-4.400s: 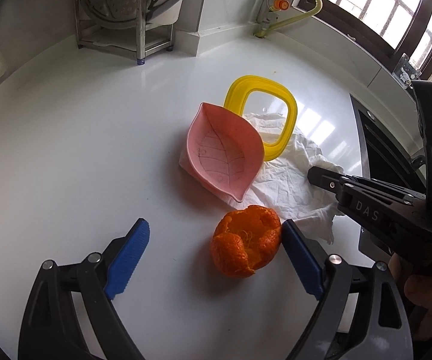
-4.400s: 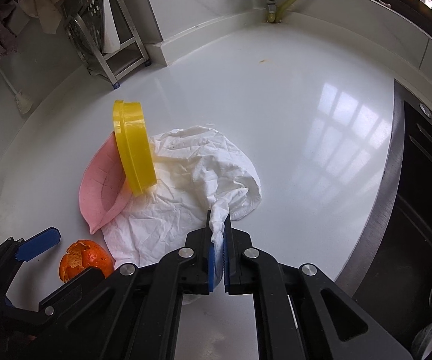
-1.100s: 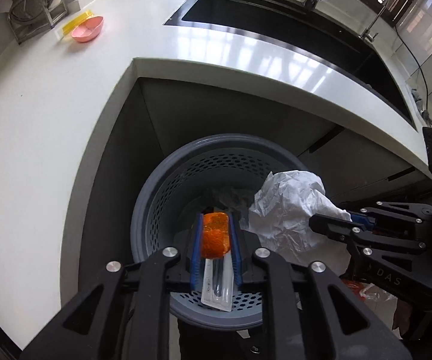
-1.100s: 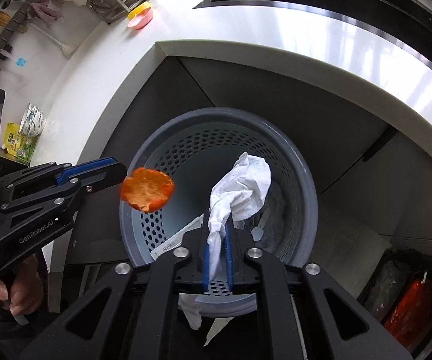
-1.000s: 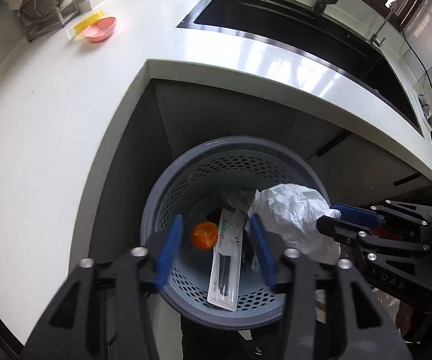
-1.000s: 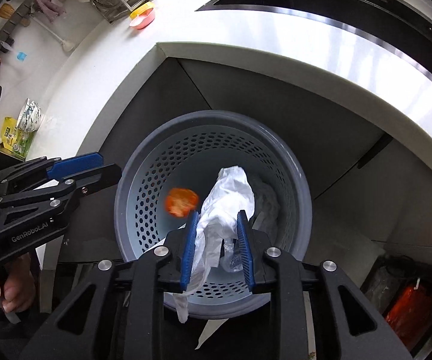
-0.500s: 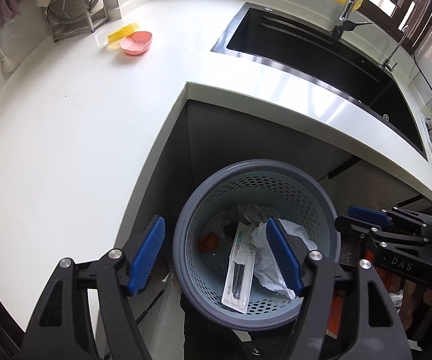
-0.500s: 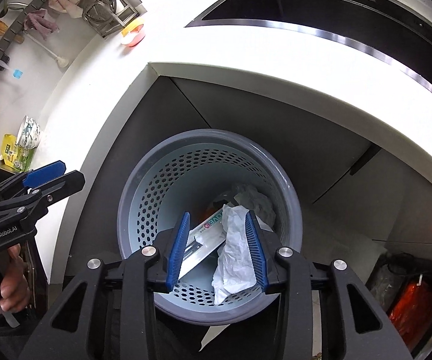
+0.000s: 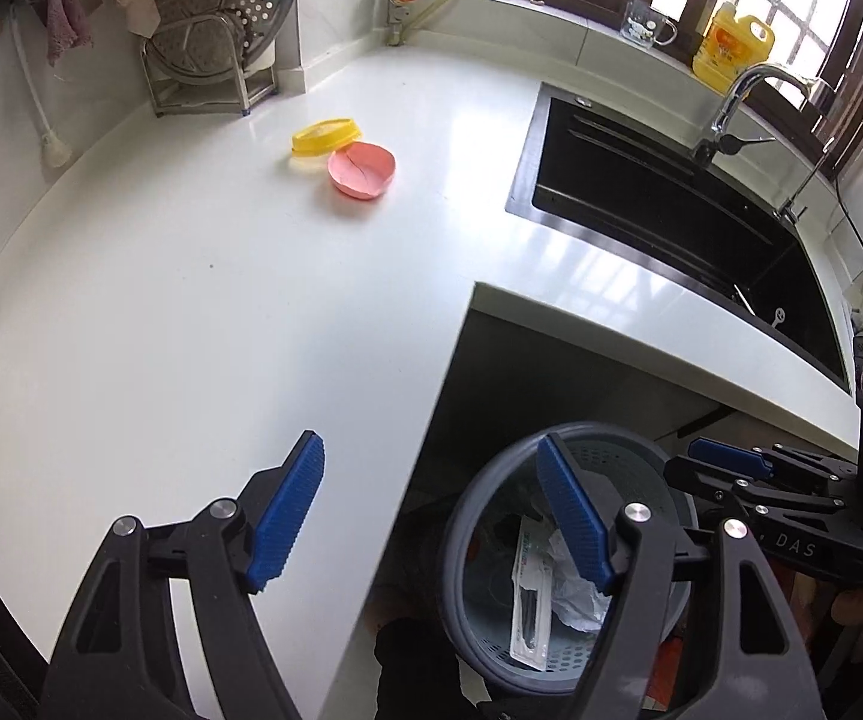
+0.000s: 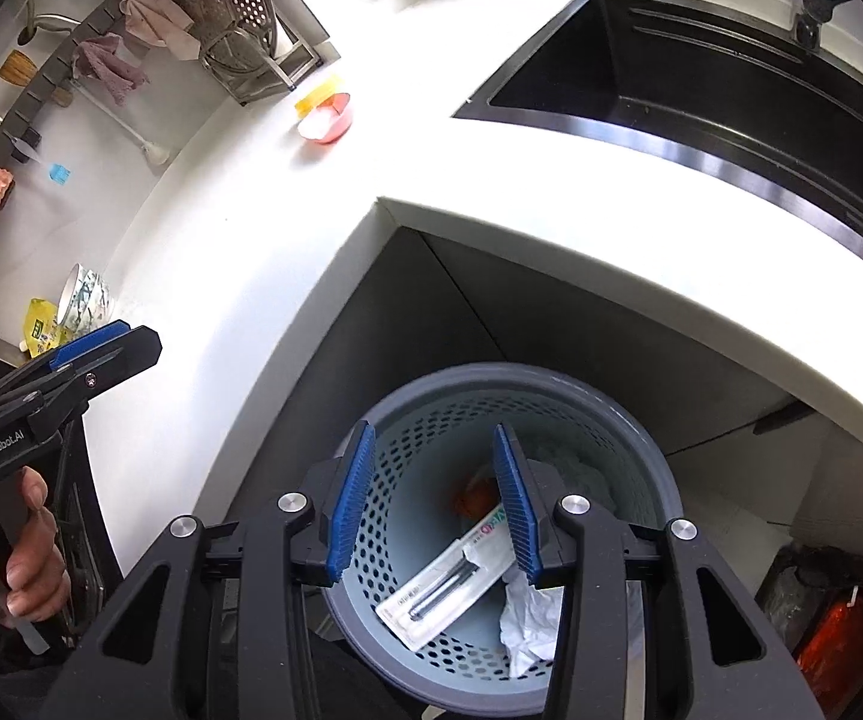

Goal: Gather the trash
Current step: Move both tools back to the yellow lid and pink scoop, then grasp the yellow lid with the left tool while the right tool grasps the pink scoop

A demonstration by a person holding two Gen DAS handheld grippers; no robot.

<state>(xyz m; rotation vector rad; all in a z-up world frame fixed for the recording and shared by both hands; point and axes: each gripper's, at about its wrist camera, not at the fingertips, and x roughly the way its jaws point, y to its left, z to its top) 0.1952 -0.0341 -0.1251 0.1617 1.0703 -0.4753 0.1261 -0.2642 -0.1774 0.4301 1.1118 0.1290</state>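
Observation:
A grey perforated waste basket (image 10: 623, 414) stands on the floor below the counter corner; it also shows in the left wrist view (image 9: 467, 546). In it lie a crumpled white tissue (image 10: 527, 618), an orange peel (image 10: 476, 495) and a flat white packet (image 10: 443, 585). My right gripper (image 10: 434, 501) is open and empty above the basket. My left gripper (image 9: 431, 516) is open and empty, over the counter edge beside the basket.
A white counter (image 9: 191, 300) carries a pink leaf-shaped dish (image 9: 362, 171) and a yellow lid (image 9: 326, 135). A black sink (image 9: 671, 204) with a tap is at the right. A metal rack (image 9: 215, 60) stands at the back.
Both grippers let go: the orange peel and the white tissue dropped into the basket. Both grippers opened wide, rose and pulled back from the basket.

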